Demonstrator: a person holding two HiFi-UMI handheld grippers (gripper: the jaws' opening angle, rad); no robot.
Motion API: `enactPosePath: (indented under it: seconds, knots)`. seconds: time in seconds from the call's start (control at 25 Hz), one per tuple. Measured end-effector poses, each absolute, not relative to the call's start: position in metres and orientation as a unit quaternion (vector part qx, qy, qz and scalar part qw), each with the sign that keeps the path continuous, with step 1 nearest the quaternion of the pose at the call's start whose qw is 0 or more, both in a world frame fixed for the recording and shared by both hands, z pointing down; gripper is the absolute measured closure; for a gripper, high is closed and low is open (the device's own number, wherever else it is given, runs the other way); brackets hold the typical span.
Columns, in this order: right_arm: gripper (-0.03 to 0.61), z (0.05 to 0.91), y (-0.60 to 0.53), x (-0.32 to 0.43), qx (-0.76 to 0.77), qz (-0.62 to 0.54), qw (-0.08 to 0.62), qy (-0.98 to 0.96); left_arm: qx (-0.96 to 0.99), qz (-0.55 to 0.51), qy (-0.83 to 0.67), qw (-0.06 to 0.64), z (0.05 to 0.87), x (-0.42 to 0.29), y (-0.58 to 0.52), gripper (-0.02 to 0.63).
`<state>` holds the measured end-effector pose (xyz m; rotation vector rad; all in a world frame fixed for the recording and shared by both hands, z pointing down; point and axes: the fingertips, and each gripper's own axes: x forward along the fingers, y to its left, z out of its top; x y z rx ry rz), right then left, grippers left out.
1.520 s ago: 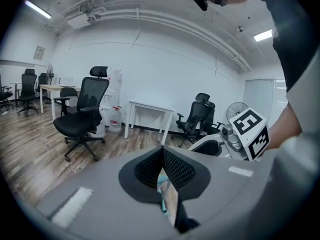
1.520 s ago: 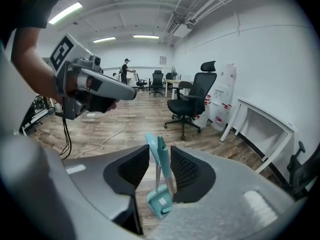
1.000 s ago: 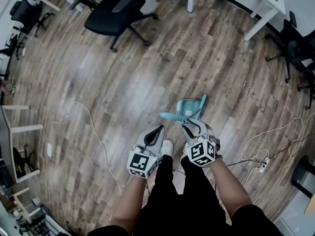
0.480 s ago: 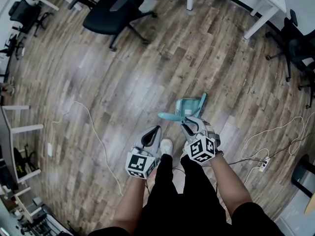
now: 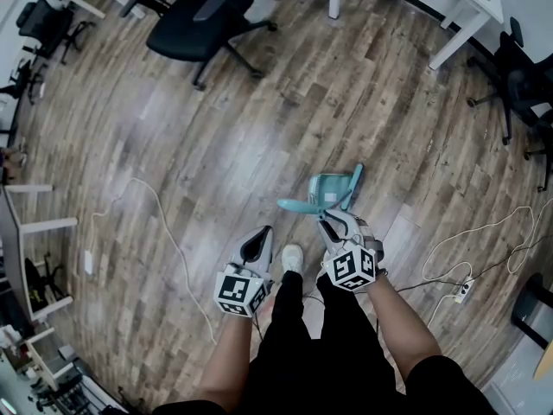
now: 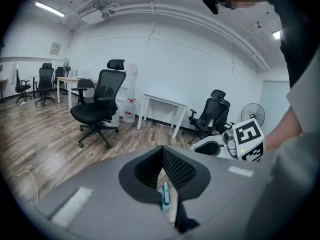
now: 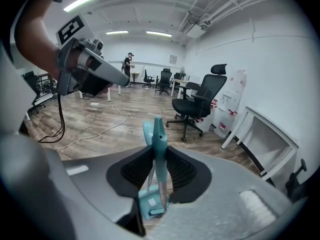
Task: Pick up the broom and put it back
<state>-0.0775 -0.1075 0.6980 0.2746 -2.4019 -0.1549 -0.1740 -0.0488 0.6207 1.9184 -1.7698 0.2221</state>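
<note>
Broom (image 5: 352, 182): in the head view it stands near upright on the floor (image 5: 216, 145), just ahead of the person's feet. Its handle reaches the right gripper (image 5: 331, 223), while the left gripper (image 5: 257, 242) hangs beside it, apart.

Left gripper view: the 2 jaws are pressed together and empty.

Right gripper view: the jaws have just been closing and pinch the teal handle (image 7: 158, 149), which crosses them lengthwise. The gripper tilts downward.

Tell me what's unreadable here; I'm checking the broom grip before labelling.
Right gripper view: broom's lower end cut off by the right tool, whose jaws have just been closing onto the broom handle.
Left gripper view: teal sliver masked by the left tool; unidentifiable.
Right gripper view: distant person too small.
</note>
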Motion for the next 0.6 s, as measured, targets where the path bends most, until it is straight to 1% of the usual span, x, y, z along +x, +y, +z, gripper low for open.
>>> enactPosePath:
  seconds: [0.28, 0.6]
  knots:
    - [0.491, 0.694, -0.111, -0.069, 0.130, -0.044, 0.334, -0.932, 0.721, 0.080, -0.648, 0.232, 0.612, -0.181, -0.056, 0.594]
    - [0.492, 0.686, -0.127, -0.043, 0.183, -0.029, 0.316, -0.930, 0.751, 0.083, -0.616, 0.222, 0.595, -0.172, -0.079, 0.594]
